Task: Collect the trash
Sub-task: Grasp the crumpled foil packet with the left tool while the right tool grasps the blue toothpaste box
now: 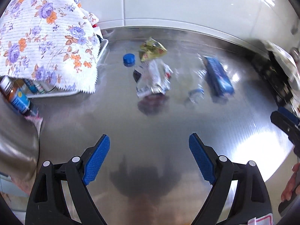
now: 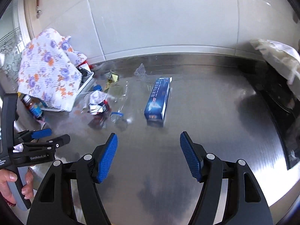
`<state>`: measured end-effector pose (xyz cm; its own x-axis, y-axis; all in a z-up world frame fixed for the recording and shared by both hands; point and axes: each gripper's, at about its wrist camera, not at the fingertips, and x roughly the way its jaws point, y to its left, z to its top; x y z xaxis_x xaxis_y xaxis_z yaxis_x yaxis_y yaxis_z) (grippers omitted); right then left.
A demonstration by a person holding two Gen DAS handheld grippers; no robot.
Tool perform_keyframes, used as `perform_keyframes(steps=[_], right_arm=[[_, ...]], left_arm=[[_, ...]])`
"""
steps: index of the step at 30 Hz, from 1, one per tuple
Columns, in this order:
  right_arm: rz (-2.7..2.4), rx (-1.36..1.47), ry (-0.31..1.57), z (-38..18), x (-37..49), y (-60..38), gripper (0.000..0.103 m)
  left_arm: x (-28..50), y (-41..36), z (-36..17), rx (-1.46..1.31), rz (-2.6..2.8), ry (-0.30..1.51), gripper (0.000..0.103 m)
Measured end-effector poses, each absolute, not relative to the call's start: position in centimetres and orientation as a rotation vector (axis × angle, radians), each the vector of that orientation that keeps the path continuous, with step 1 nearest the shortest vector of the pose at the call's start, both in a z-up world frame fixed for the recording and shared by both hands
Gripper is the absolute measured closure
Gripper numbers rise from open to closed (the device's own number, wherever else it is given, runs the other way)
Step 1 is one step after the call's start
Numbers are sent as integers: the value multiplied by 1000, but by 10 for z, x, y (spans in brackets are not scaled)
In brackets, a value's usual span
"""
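Note:
On the steel counter [image 1: 150, 123] lies a crushed plastic bottle [image 1: 151, 78] with a blue cap [image 1: 129, 59], a gold wrapper [image 1: 151, 49] behind it, a clear plastic piece [image 1: 196, 91] and a blue carton box [image 1: 217, 76]. The right wrist view shows the box [image 2: 157, 101], the crushed bottle [image 2: 98, 103], the gold wrapper [image 2: 112, 79] and clear plastic [image 2: 120, 115]. My left gripper [image 1: 149, 157] is open and empty, short of the bottle. My right gripper [image 2: 149, 155] is open and empty, short of the box.
A floral cloth [image 1: 45, 37] covers a white tray [image 1: 102, 51] of bottles at the left; a brown bottle [image 1: 16, 97] leans beside it. A black bin with a white liner [image 2: 275, 60] stands at the right. A tiled wall [image 2: 159, 18] runs behind.

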<state>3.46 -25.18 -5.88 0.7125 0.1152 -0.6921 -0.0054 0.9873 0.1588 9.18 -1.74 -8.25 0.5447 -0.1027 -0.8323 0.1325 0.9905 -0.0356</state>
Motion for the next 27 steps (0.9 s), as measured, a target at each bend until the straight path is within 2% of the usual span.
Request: perform_keyframes(steps=[10, 15, 22, 27], right_arm=[[-6, 158, 834, -79, 112, -252, 32], [-70, 177, 856, -87, 137, -257, 27], [-126, 151, 909, -105, 168, -253, 26], [-152, 117, 946, -120, 192, -245, 26]], left_arm=[[174, -24, -88, 36, -172, 1007, 17], [206, -31, -105, 65, -222, 1038, 17], [228, -39, -128, 112, -237, 1070, 17], [234, -41, -137, 127, -230, 1071, 14]])
